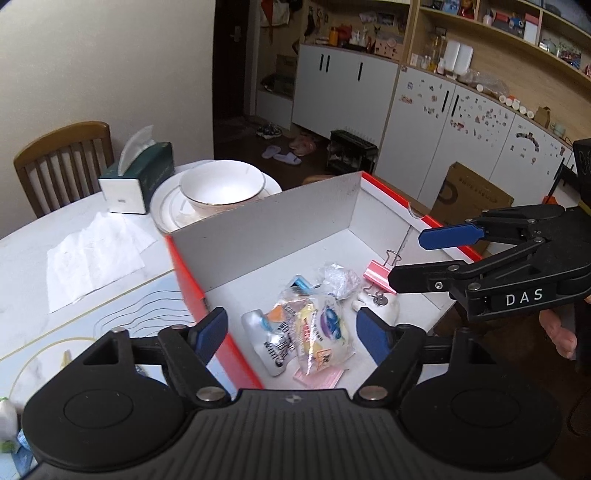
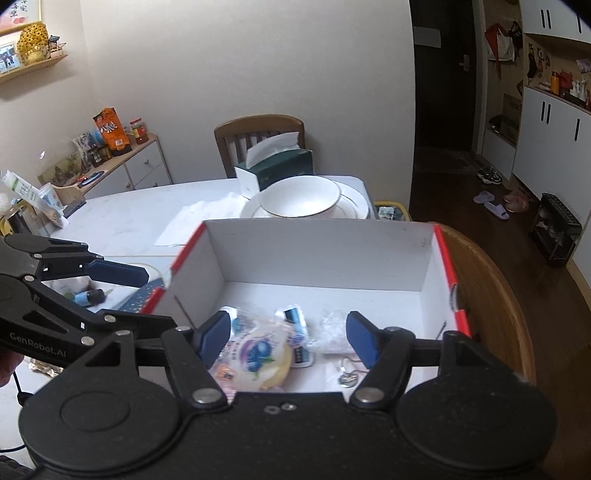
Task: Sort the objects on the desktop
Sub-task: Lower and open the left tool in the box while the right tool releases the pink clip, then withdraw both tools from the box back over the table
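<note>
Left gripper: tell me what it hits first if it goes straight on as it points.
Probably the clear snack bag in the box: the open left gripper points down at it, fingers either side. Depth is unclear.

This is a home, in its dining area. A white marble-look table [image 2: 122, 218] at mid-frame carries a white bowl [image 2: 300, 196] on plates and a green tissue box [image 2: 275, 168], with a wooden chair [image 2: 258, 129] behind it. At the right of the left wrist view stand white cabinets [image 1: 436, 110] dotted with stickers under cluttered wooden shelves [image 1: 517, 26]. Slippers [image 1: 282, 155] lie on the dark floor near a doorway [image 1: 232, 55].
</note>
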